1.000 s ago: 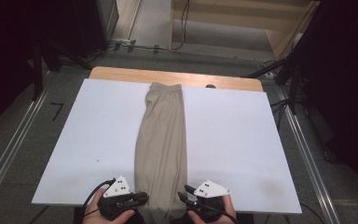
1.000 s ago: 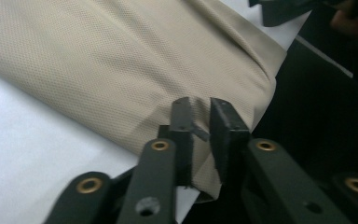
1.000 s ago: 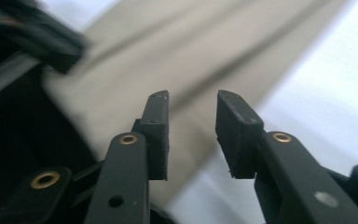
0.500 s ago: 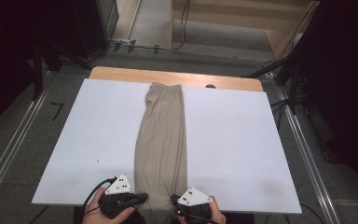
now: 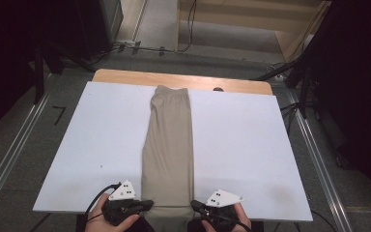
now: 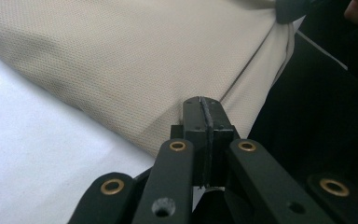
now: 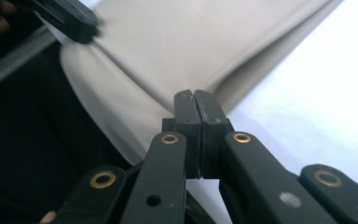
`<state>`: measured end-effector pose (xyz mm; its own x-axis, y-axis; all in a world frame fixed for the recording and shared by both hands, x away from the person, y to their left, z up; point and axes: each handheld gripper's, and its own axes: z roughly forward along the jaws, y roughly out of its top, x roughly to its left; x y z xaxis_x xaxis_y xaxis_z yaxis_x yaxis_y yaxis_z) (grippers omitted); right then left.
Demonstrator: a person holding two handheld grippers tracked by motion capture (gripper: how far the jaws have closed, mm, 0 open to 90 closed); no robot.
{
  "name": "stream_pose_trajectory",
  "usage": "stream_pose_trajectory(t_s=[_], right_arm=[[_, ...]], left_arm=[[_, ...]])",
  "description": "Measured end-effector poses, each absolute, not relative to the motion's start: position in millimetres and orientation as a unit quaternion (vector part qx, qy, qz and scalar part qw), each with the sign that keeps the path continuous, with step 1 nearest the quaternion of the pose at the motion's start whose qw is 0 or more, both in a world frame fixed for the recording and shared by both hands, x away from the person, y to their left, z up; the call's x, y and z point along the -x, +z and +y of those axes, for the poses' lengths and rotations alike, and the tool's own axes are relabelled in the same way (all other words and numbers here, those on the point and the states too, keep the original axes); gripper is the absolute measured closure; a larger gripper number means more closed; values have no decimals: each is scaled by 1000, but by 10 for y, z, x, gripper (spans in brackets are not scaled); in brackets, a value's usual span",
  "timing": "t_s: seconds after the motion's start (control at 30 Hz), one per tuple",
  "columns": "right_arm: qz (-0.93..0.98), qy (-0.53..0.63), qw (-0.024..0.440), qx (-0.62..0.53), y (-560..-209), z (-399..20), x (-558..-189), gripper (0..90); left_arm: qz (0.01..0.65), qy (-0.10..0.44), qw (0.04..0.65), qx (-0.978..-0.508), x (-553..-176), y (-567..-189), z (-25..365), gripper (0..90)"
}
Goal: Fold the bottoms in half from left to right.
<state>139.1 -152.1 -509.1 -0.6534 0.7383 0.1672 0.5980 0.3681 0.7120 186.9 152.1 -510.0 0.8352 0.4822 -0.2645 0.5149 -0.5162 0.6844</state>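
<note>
Where the folded beige trousers [image 5: 168, 145] hang over the near edge of the white counter [image 5: 251, 145], both grippers meet them: the left gripper [image 5: 147, 205] pinches the left corner of the hem, the right gripper [image 5: 195, 207] the right corner (each pair of jaws pressed together on cloth). The trousers lie lengthwise down the middle, with bare counter on both sides.

A white table [image 5: 251, 154] bore beige trousers [image 5: 169, 145] lengthwise down its middle, apparently folded, hem overhanging the near edge.
</note>
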Motion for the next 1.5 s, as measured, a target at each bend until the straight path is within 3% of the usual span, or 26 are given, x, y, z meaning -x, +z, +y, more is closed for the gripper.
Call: stream_pose_trajectory(t_s=[0.13,0.2,0.33,0.4,0.53,0.87,0.93,0.97,1.0,1.1,1.17,1.27,1.3,1.37,1.5], right_arm=[[821,389,81,-410,-5107,-1527,-1407,873],[816,398,71,-412,-5102,-1547,-1413,873],[806,426,48,-409,-5074,-1607,-1425,872],[795,450,14,-405,-5075,-1661,-1451,871],[810,409,72,-413,-5089,-1719,-1430,871],[804,384,90,-446,-5100,-1893,-1466,864],[808,371,96,-448,-5114,-1893,-1468,837],[808,363,107,-452,-5125,-1885,-1466,785],[806,362,122,-451,-5117,-1856,-1454,675],[803,383,129,-439,-5074,-1820,-1433,633],[803,388,142,-428,-5036,-1769,-1406,624],[798,414,131,-418,-5011,-1688,-1377,631],[800,435,103,-401,-5013,-1534,-1361,638],[806,434,104,-389,-5015,-1435,-1346,639],[839,398,132,-346,-5079,-1108,-1320,652]], left_arm=[[287,-39,410,-865,-1870,-5102,1539,858],[283,-56,426,-858,-1868,-5092,1582,742],[308,-48,444,-840,-1895,-5040,1744,729],[323,-43,445,-834,-1920,-5047,1815,711],[336,-33,438,-833,-1944,-5060,1862,690],[328,-30,438,-837,-1920,-5059,1794,693],[325,-32,438,-838,-1910,-5062,1764,693],[324,-29,435,-840,-1904,-5063,1745,693],[328,-17,426,-843,-1890,-5068,1713,685],[339,7,419,-843,-1868,-5070,1672,547],[343,16,418,-841,-1854,-5071,1646,514],[330,38,404,-852,-1811,-5087,1546,533],[329,52,396,-856,-1796,-5081,1515,631],[329,58,389,-859,-1796,-5073,1489,661],[328,45,387,-861,-1782,-5075,1482,811]])
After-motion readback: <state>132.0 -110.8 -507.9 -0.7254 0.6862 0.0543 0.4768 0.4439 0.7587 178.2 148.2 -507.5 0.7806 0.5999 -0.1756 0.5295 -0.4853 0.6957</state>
